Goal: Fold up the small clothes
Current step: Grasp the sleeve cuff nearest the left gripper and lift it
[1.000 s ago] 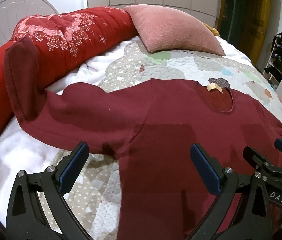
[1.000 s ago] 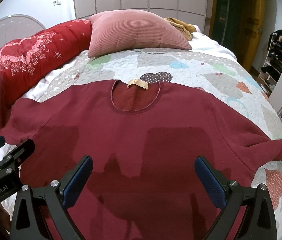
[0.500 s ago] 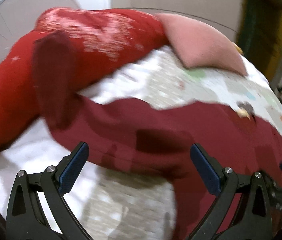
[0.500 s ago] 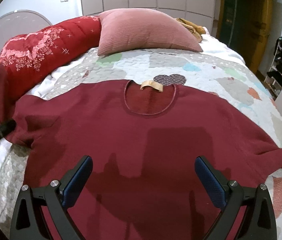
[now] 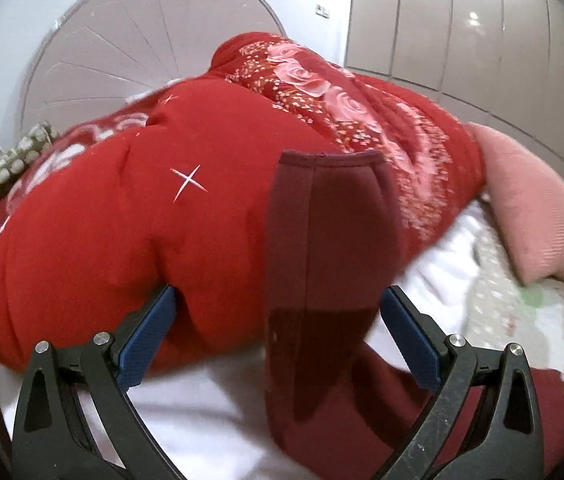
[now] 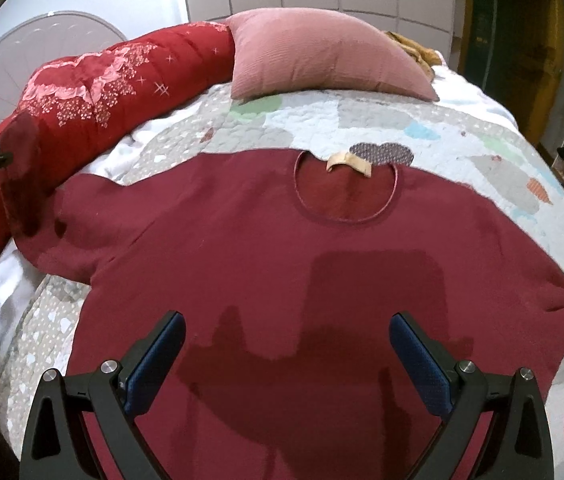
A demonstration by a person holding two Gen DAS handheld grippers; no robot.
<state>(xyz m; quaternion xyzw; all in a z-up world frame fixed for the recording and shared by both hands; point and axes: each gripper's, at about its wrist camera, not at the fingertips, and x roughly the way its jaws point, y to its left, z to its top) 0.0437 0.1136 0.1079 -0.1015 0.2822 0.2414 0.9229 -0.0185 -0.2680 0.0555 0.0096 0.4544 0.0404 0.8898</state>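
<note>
Here the bed (image 6: pixel 421 128) carries the dark red top (image 6: pixel 266 264), spread flat with its left sleeve (image 5: pixel 329 220) propped up against the red quilt (image 5: pixel 122 240). Folding hasn't begun. The left gripper (image 5: pixel 278 328), jaws wide, has swung over to face that sleeve; next, pinch its cuff. The right gripper (image 6: pixel 285 360) hovers wide over the chest.

The maroon sweater (image 6: pixel 282 264) is matt, soft knit cloth with a beige fabric label (image 6: pixel 349 162) at its neckline. Under it the bedspread (image 6: pixel 421 120) is quilted, stitched cotton. Beyond the sweater lie a ribbed pink pillow (image 6: pixel 321 60) and a puffy, slightly glossy red quilt (image 5: pixel 130 240). Both grippers' frames are matt black plastic with shiny metal screws.
</note>
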